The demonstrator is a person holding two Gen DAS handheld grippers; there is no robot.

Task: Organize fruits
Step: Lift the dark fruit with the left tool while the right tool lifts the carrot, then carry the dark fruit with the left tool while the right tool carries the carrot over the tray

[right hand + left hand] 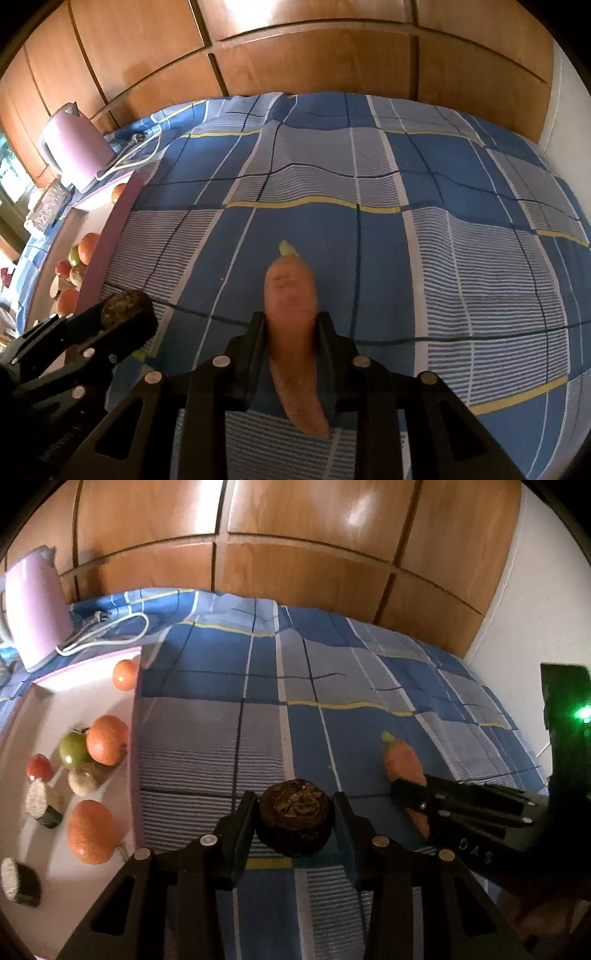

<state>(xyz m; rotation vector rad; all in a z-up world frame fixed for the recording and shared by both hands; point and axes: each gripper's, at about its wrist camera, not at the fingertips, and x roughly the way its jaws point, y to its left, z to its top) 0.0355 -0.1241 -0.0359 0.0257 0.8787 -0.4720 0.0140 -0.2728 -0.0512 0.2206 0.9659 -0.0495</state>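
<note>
Risk, carrot: the carrot [291, 332] is long and tapered, and the right gripper [291, 343] grips it near the middle, so it could pivot or slide out if swung fast toward the tray.
Risk, dark fruit: the round dark fruit [294, 818] is smooth-sided; a light squeeze could let it roll free over the bed [369, 686].
Risk, tray: the white tray [22, 734] already holds oranges, a green fruit and other pieces, so a careless drop may knock them about.
Left fingers: the left gripper [294, 819] has its fingers [245, 827] narrowly apart and clamped on the dark fruit's sides.
Right fingers: nearly together, pressed on the carrot, whose green tip points away from the camera.
Where things are: both items sit low over the blue checked bedcover, the tray just left of the left gripper, near a pink kettle [35, 605].
</note>
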